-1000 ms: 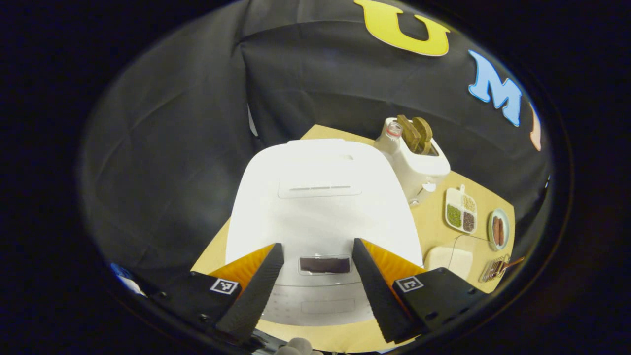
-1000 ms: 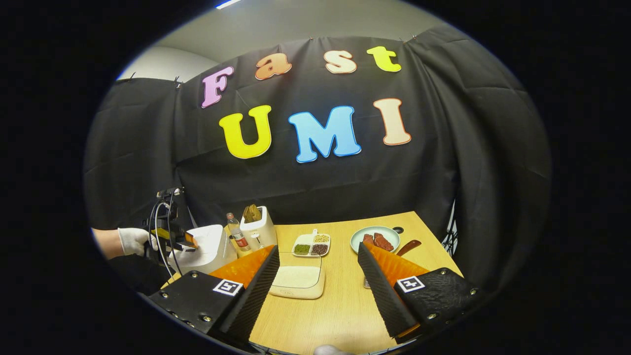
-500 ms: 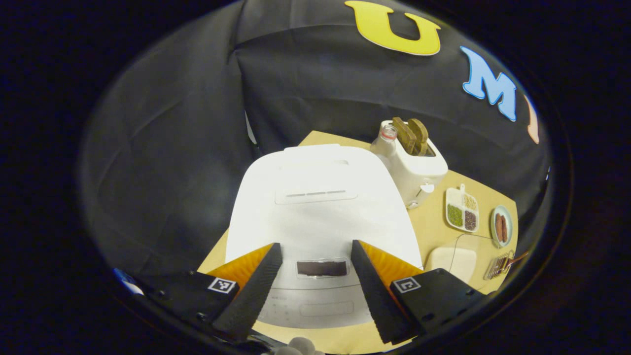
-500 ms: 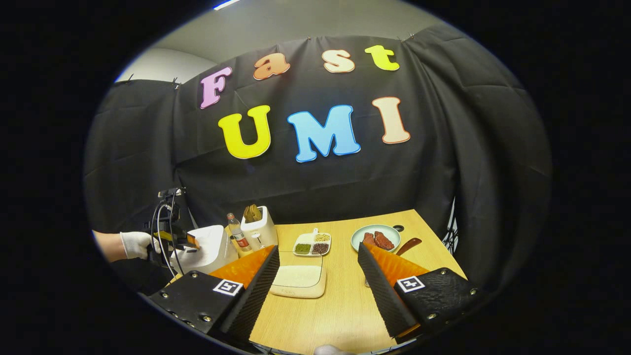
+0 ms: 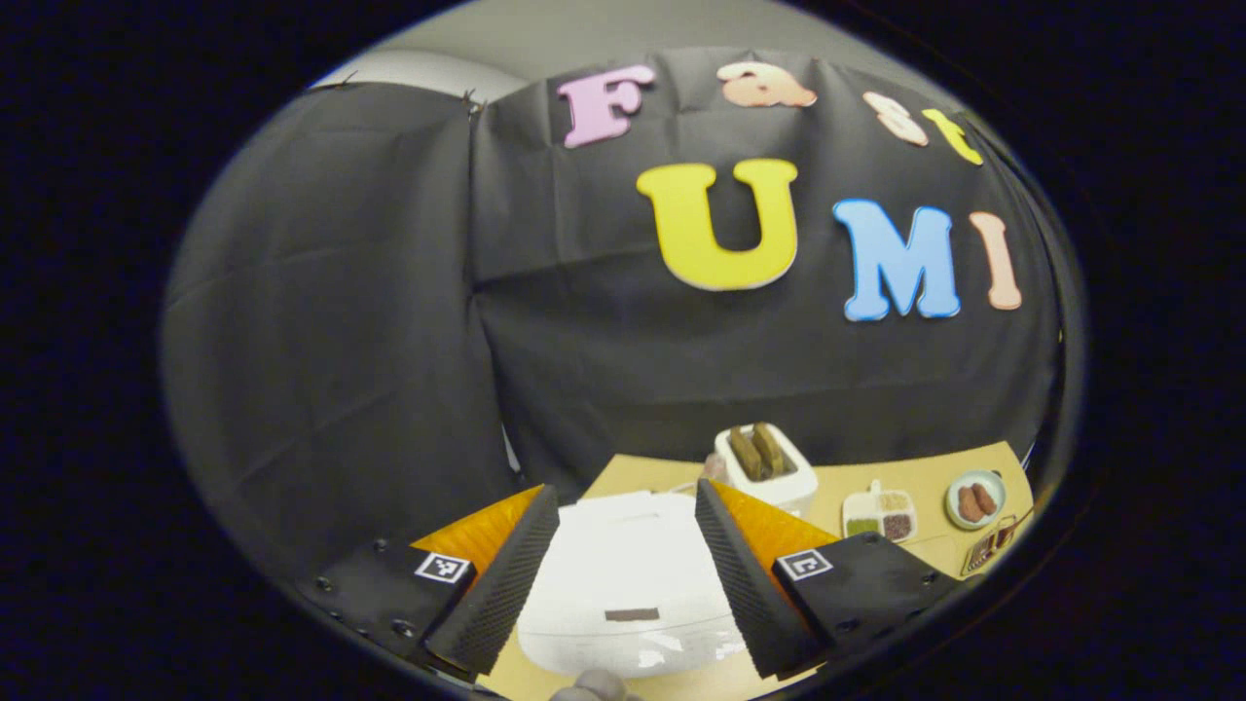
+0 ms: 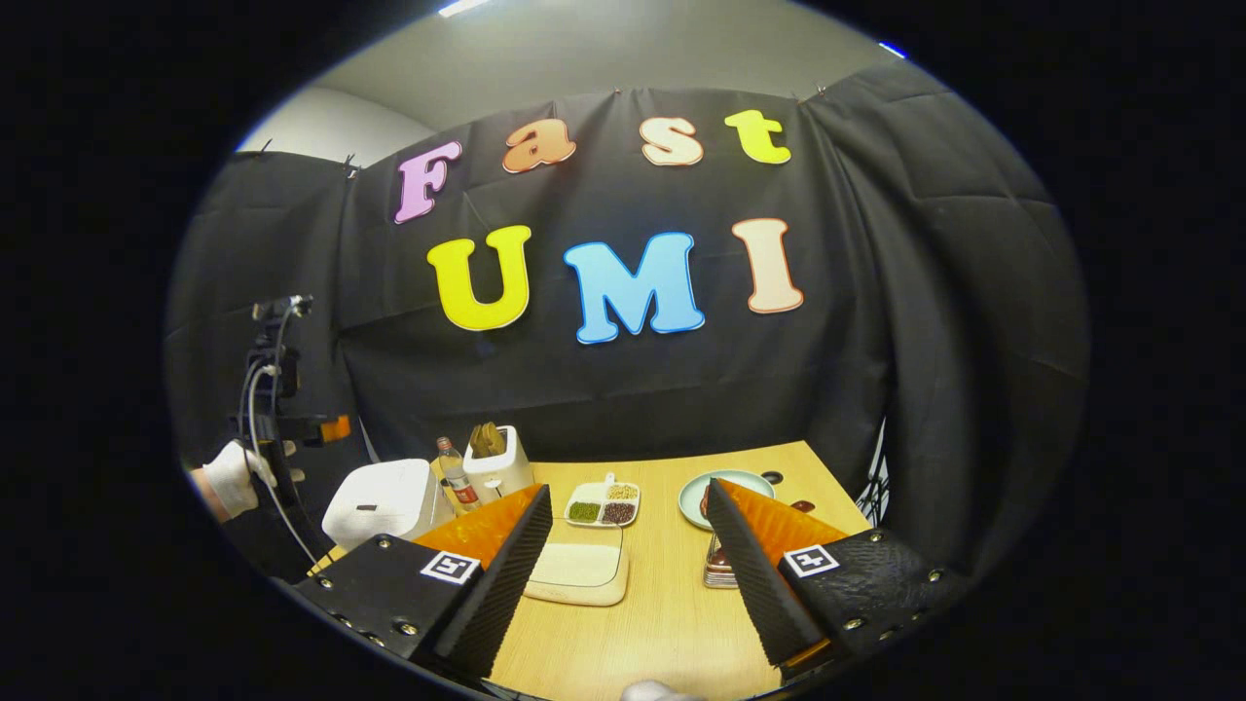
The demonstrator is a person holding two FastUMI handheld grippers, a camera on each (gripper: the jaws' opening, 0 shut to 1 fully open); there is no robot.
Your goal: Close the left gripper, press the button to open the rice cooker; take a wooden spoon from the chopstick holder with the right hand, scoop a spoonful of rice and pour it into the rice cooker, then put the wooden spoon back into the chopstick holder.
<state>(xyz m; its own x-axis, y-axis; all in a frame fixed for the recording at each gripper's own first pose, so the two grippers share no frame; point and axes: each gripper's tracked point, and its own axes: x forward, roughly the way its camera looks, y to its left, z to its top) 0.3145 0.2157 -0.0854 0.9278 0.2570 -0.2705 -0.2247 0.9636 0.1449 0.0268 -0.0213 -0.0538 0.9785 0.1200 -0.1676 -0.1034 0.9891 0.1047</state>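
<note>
rice cooker (image 5: 628,584) sits white and with its lid down at the near left end of the worktop (image 6: 672,604), and in the left gripper view it now lies lower and farther off between the fingers of the left tool (image 5: 623,574), where half a second ago that tool hung close over the lid and the dark panel. the right gripper view shows the same tool (image 6: 292,428) raised well above the cooker in a gloved hand (image 6: 234,477). its jaws stand wide apart with nothing between them, so the closing that should come before the button press has not happened, and the pull-back reads as a reset, not a press. beyond the cooker stand a bottle (image 6: 448,472) and a toaster (image 6: 496,462), then a divided dish of grains (image 6: 602,504), a rice tray (image 6: 574,572) and a plate (image 6: 696,492). the right tool (image 6: 628,574) hovers wide open and empty above the worktop, with the chopstick holder (image 6: 718,570) just behind its right finger.
</note>
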